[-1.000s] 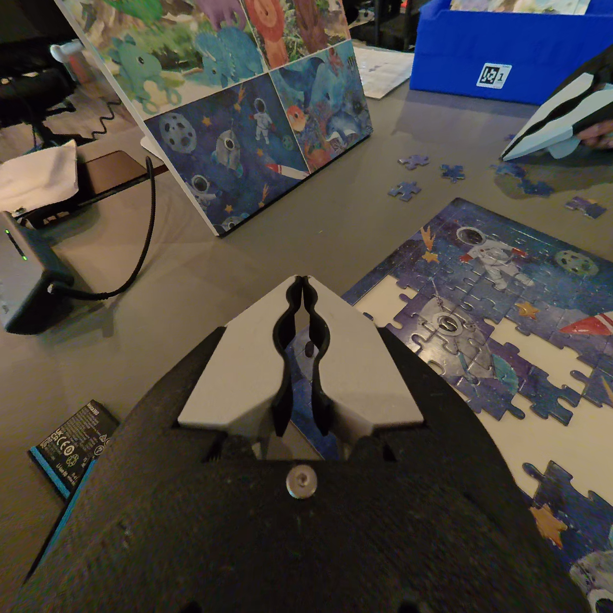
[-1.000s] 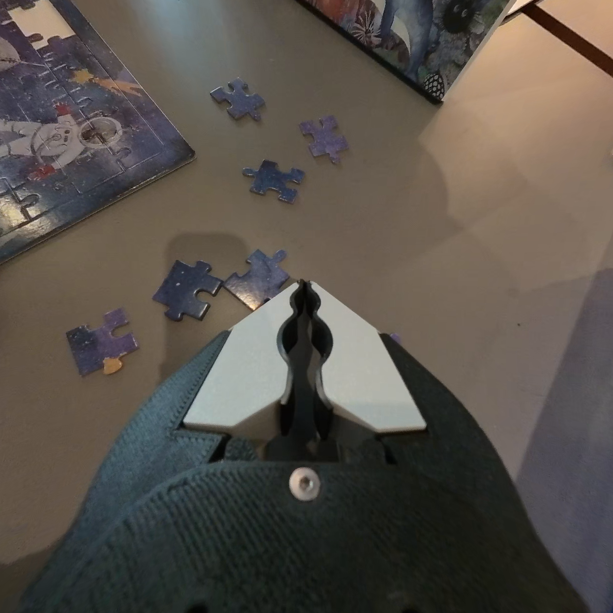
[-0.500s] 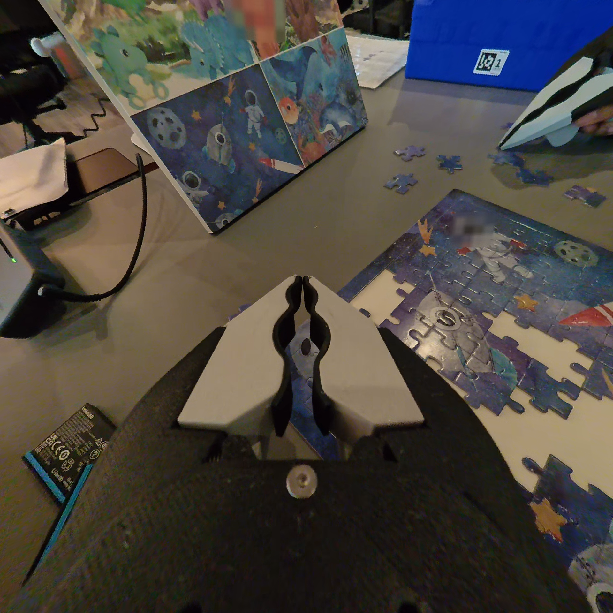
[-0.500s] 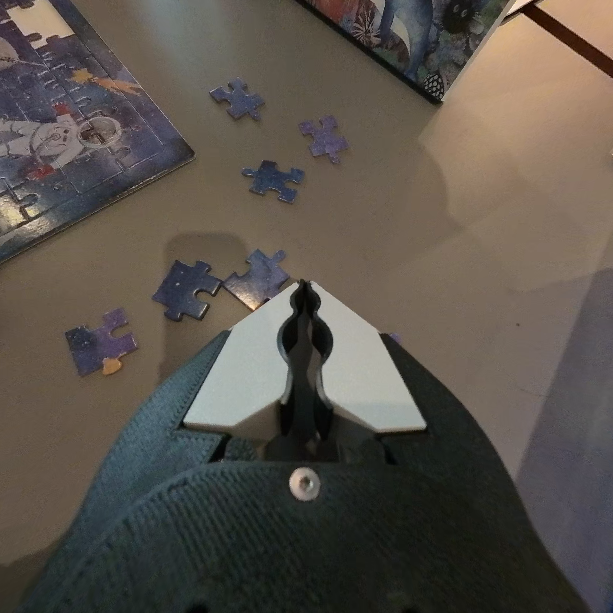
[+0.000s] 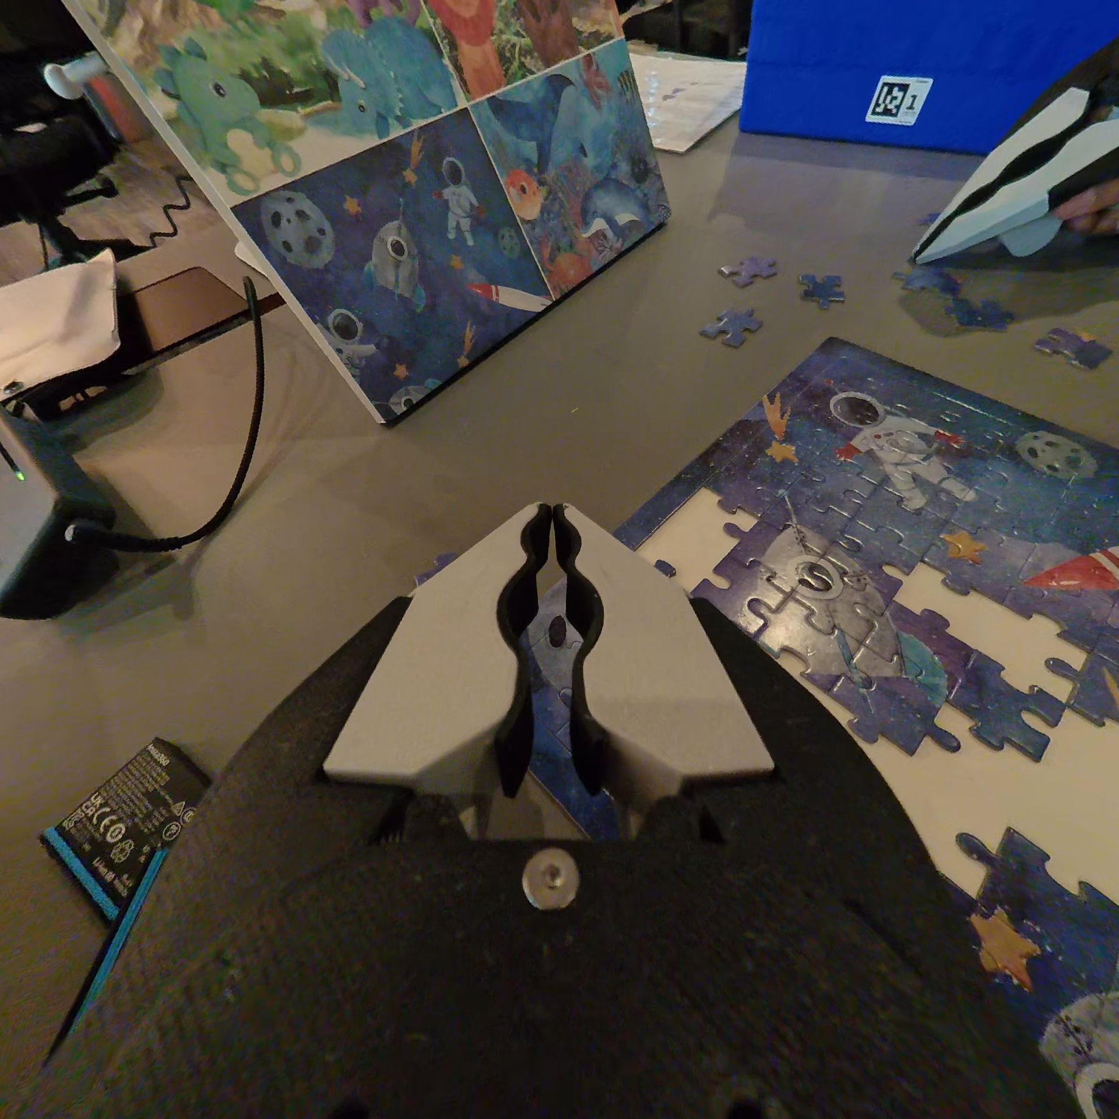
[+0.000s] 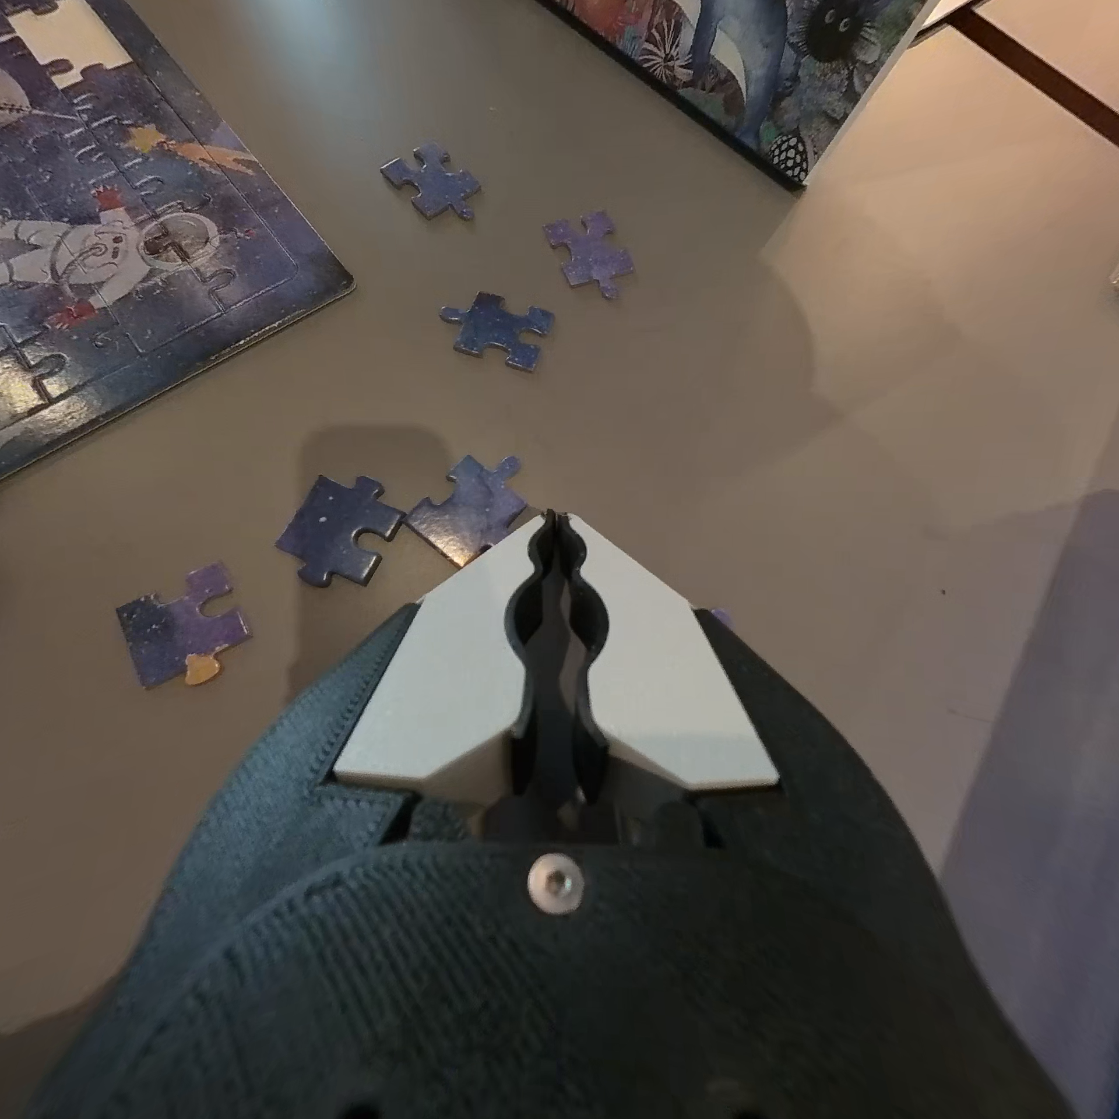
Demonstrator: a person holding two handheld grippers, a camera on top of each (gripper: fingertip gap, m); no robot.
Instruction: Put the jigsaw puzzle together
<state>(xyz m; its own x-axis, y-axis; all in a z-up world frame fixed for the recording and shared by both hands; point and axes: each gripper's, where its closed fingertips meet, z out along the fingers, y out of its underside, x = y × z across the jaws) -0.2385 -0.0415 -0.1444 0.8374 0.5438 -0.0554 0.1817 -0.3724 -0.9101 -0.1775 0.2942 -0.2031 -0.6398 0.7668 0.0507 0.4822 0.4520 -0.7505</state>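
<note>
The space jigsaw puzzle (image 5: 908, 484) lies flat on the grey table, partly filled, with white gaps (image 5: 969, 611) in its left corner and middle. My left gripper (image 5: 553, 510) is shut and hangs over the puzzle's near-left corner; nothing shows between its tips. A purple piece edge (image 5: 436, 566) peeks out beside its left finger. My right gripper (image 6: 556, 516) is shut low over the table, right beside a loose blue piece (image 6: 469, 508). Several more loose pieces (image 6: 499, 330) lie around it, near the puzzle's corner (image 6: 121, 242). The right gripper also shows in the left wrist view (image 5: 920, 257).
A picture box (image 5: 424, 242) leans at the back left, also in the right wrist view (image 6: 757, 72). A blue bin (image 5: 817, 66) stands behind. A black device with a cable (image 5: 36, 533), a dark card (image 5: 127, 817) and a white cloth (image 5: 54, 321) sit at the left. My hands' fingertips stand some 35 centimeters from each other.
My left gripper has drawn back slightly, so the purple piece edge beside it has come into view. The right gripper has hardly moved. Both stay shut.
</note>
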